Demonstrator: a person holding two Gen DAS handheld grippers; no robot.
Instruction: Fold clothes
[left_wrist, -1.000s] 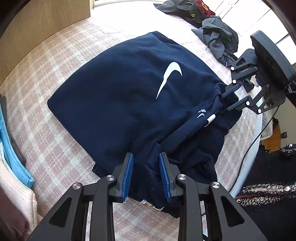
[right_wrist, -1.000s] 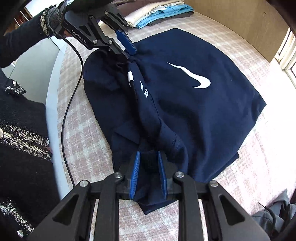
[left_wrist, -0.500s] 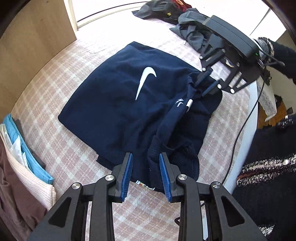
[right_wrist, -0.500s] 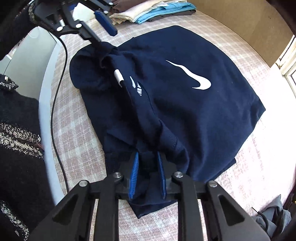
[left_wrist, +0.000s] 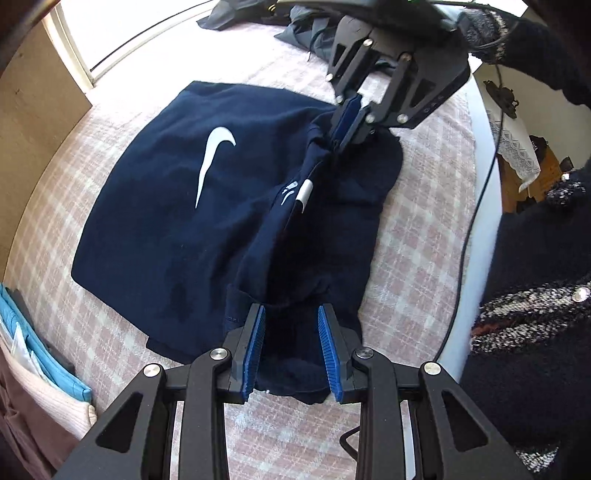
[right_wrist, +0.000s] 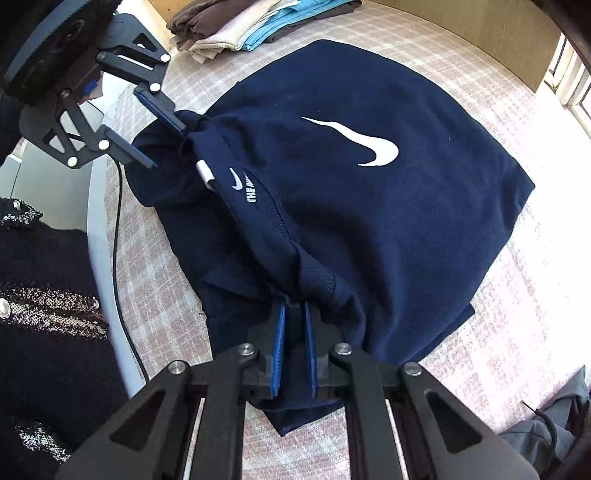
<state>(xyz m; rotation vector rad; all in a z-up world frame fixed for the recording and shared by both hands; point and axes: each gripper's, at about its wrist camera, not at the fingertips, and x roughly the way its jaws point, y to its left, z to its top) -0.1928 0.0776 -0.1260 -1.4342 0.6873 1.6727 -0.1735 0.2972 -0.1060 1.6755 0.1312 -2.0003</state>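
On the pink checked bed (left_wrist: 424, 236) lay a dark blue hoodie (left_wrist: 177, 229) with a big white swoosh (left_wrist: 212, 158) on it. It was spread flat on the far side, and the side near the person was bunched up into a ridge. A small white swoosh with little letters (right_wrist: 242, 184) sat on that ridge, and a white cord tip (right_wrist: 205, 173) lay just beside it.

At one end of the ridge, the right tool (right_wrist: 294, 350) was squeezed nearly closed on a fold of the hoodie, with blue cloth pinched between its blue pads (right_wrist: 277, 350). At the other end, the left tool (left_wrist: 291, 347) was open wide. Its two blue pads (left_wrist: 255, 347) stood apart, one on each side of the hoodie's edge, and did not pinch it. Blue cloth lay loose in the gap.

Beyond the hoodie, away from the person, stood a wooden board (right_wrist: 461, 33). Next to the hoodie, by the left tool, was a stack of folded clothes (right_wrist: 251, 26) in brown, cream and light blue. Past the hoodie on the right tool's side lay a heap of grey clothes (left_wrist: 314, 33). A black cable (right_wrist: 118, 236) ran along the bed's edge near the person's black sleeve (right_wrist: 44, 295).
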